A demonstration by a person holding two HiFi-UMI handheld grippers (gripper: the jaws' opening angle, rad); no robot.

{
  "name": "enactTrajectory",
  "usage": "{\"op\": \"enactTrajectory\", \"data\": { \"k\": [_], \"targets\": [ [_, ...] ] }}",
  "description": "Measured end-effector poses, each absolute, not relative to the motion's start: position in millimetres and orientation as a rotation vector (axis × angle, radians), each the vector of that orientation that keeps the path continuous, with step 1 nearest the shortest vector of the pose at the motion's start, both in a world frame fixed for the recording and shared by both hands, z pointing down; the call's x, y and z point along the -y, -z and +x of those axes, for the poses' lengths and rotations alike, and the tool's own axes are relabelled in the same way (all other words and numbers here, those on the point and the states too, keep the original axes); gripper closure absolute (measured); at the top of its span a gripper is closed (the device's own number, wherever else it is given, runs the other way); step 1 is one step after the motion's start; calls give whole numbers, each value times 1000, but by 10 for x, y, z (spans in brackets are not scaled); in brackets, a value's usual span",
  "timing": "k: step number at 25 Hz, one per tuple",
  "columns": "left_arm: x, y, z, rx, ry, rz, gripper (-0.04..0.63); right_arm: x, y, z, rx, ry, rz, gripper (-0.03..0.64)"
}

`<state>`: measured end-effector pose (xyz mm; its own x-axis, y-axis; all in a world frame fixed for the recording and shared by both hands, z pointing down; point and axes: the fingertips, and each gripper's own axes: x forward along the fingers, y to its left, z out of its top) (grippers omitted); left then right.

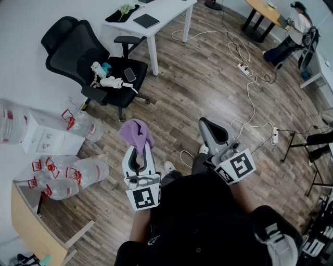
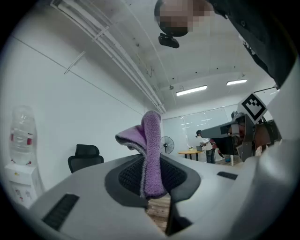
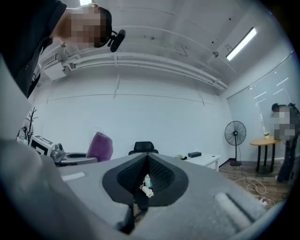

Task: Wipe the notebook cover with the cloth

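Plank flooring (image 1: 208, 78) is running under us, cables (image 1: 251, 101) trailing across it. We are pinching the purple cloth (image 1: 136, 133) upright in our left gripper (image 1: 139, 149); our right gripper (image 1: 206, 123) is pressing its jaws together on nothing. The dark notebook (image 1: 146, 21) is lying on the white desk (image 1: 169, 9), well apart from both, beside the black office chair (image 1: 78, 47).
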<state>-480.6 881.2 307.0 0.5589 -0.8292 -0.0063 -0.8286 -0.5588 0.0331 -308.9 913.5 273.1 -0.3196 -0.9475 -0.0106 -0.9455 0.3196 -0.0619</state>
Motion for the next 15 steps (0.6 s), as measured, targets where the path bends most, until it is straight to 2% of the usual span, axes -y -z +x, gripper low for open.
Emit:
{"op": "enactTrajectory", "data": {
  "k": [15],
  "targets": [
    [-8674, -3094, -4967, 1478, 12, 2735, 525, -8974, -2663, -3184, -2513, 29, -1828, 617]
  ]
}}
